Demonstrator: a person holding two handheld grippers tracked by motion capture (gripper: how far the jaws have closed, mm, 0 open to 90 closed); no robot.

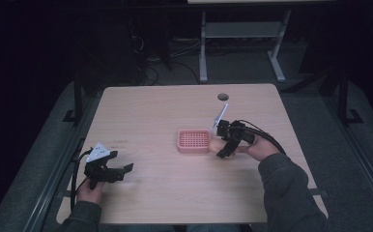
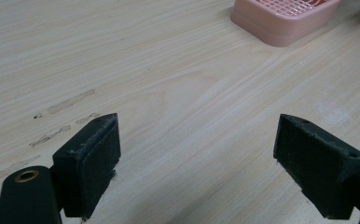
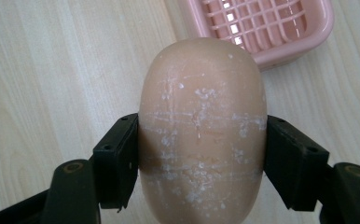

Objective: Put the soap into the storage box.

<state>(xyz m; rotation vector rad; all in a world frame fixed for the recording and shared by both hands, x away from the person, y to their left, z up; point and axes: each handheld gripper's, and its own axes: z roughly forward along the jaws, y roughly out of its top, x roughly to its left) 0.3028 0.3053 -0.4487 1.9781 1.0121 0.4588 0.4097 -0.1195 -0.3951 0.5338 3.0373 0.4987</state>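
A peach oval bar of soap, scuffed with white marks, is clamped by its sides between the two black jaws of my right gripper. In the high view the right gripper hangs just right of a pink slotted soap dish at the table's middle, with the soap at its tips. The dish lies just beyond the soap in the right gripper view, with nothing in it. My left gripper stands open low over the front left of the table, its jaws wide apart with bare wood between them.
The light wooden table has a round cable hole near its far edge. Faint scuff marks show on the wood ahead of the left gripper. A desk frame stands on the floor beyond the table.
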